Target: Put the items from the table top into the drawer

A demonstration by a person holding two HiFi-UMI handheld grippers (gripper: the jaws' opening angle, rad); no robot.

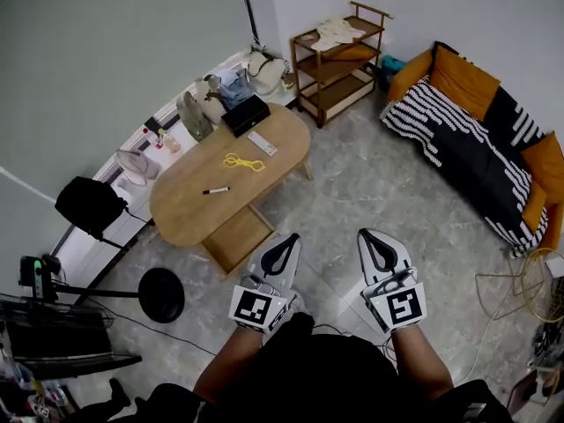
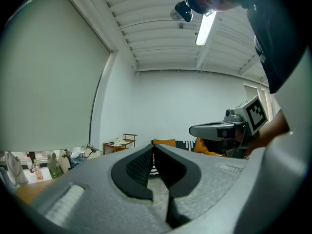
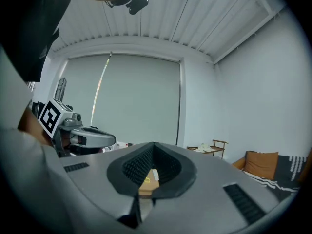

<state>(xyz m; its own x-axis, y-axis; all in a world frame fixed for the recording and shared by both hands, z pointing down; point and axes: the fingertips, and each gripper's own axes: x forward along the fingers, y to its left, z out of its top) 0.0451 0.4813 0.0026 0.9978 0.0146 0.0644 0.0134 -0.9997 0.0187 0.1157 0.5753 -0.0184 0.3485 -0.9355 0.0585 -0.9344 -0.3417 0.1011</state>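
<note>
1. A person stands back from a low oval wooden table [image 1: 181, 214]. The left gripper [image 1: 284, 247] and the right gripper [image 1: 375, 241] are held out level, side by side. The fingers of each are pressed together, with nothing between them.
2. The items to be cleared lie well ahead of both sets of fingertips, and none is touched. They are a pair of yellow scissors [image 1: 243, 161], a marker [image 1: 216, 190], a flat white remote-like piece [image 1: 262, 144] and, farthest off, a black box [image 1: 246, 115].
3. What appears to be the drawer [image 1: 236, 238] stands pulled out beneath the table's near edge. It is ahead and to the left of the left gripper's tips, and nearer to them than any of the items.
4. With every item on the table top and neither gripper holding anything, the task looks not yet begun. Both sets of fingers would have to spread before any pick.
5. The scissors are probably light and stiff and lie flat. A pinch across the blades just beyond the handle loops seems the surest hold.
6. The marker is likely light, smooth and prone to roll. It is best taken across the middle of its barrel with the fingers squarely on either side.
7. The white piece looks thin, rigid and slick, so a grip across its narrow width should suit it.
8. The black box is the bulkiest item and probably the heaviest. It may need a hold on one wall or edge, or both grippers.
</note>
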